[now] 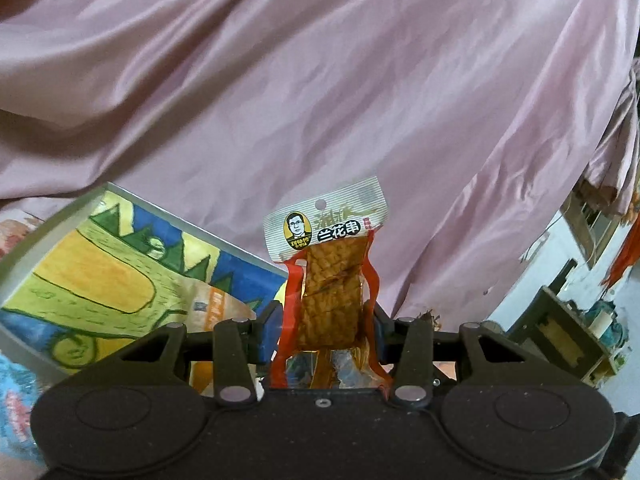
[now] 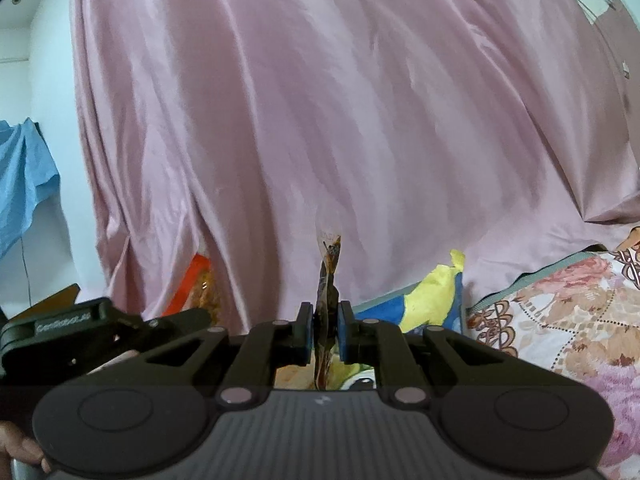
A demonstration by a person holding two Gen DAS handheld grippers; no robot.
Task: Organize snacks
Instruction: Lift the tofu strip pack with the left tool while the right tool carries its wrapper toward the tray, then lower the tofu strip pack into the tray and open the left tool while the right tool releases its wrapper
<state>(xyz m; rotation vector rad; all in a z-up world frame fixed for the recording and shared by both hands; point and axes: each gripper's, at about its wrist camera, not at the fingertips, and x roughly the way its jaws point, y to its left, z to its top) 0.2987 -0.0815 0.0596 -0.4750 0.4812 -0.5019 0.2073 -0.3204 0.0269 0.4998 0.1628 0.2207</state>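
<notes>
Left gripper pinching tofu-skewer packet upright, right gripper clamped on edge-on snack packet, both aloft before pink curtain; carrying step, next: lowering into colourful box near left.

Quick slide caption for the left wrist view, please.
Left gripper shut on a red-edged clear snack packet of brown tofu strips, held upright before a pink satin curtain beside a colourfully painted box.
</notes>
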